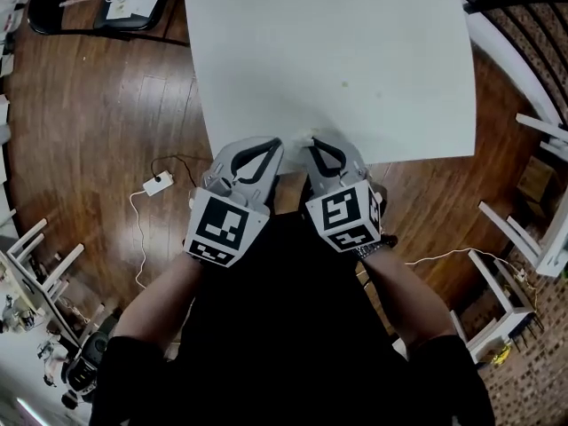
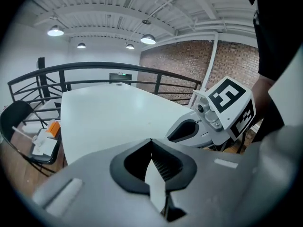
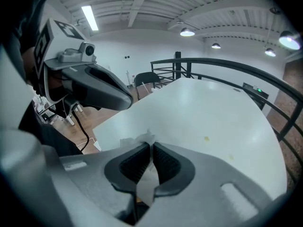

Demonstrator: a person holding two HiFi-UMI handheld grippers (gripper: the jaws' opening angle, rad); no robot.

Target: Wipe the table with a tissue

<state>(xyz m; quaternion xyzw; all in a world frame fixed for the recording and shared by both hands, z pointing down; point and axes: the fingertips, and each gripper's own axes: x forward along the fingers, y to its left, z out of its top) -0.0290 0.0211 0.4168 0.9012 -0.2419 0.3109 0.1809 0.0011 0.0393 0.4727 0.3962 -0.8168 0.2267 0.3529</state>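
The left gripper (image 1: 272, 143) and right gripper (image 1: 313, 141) lie side by side at the near edge of the table (image 1: 355, 60), the tissue (image 1: 301, 137) between the right one's jaws. A chair (image 1: 53, 16) stands off the far left corner.

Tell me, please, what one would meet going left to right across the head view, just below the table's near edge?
White adapter → left tool → right tool, shut on the tissue → white furniture frame.
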